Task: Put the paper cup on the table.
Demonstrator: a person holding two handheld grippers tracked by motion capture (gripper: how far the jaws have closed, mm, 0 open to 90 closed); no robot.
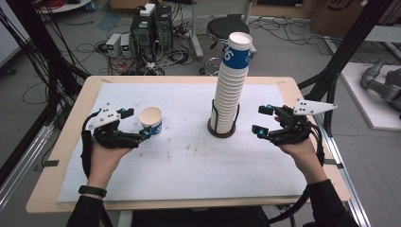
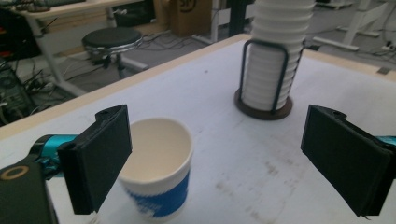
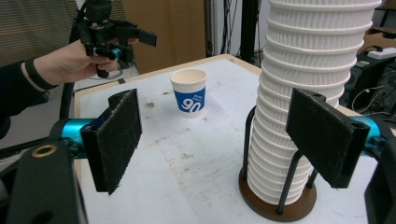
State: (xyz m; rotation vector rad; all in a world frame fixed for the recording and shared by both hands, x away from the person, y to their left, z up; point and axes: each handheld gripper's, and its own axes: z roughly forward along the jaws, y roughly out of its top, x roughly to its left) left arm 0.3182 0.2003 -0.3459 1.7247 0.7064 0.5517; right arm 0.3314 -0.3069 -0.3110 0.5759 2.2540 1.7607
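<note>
A single white paper cup point(image 1: 151, 120) with a blue band stands upright on the white mat, left of centre. My left gripper point(image 1: 136, 123) is open just left of it, jaws wide apart and not gripping. In the left gripper view the cup point(image 2: 159, 172) sits close beside the left jaw. A tall stack of paper cups point(image 1: 231, 82) rises from a dark wire holder point(image 1: 222, 131) at mid-table. My right gripper point(image 1: 258, 119) is open to the right of the stack with nothing in it. In the right gripper view the stack point(image 3: 308, 93) stands just beyond the right jaw and the single cup point(image 3: 189, 92) farther off.
The white mat point(image 1: 189, 161) covers most of the wooden table point(image 1: 71, 142). Behind the table are a black stool point(image 1: 227, 26), computer boxes point(image 1: 151, 28) and loose cables on the floor. Black frame posts point(image 1: 347, 47) stand at both sides.
</note>
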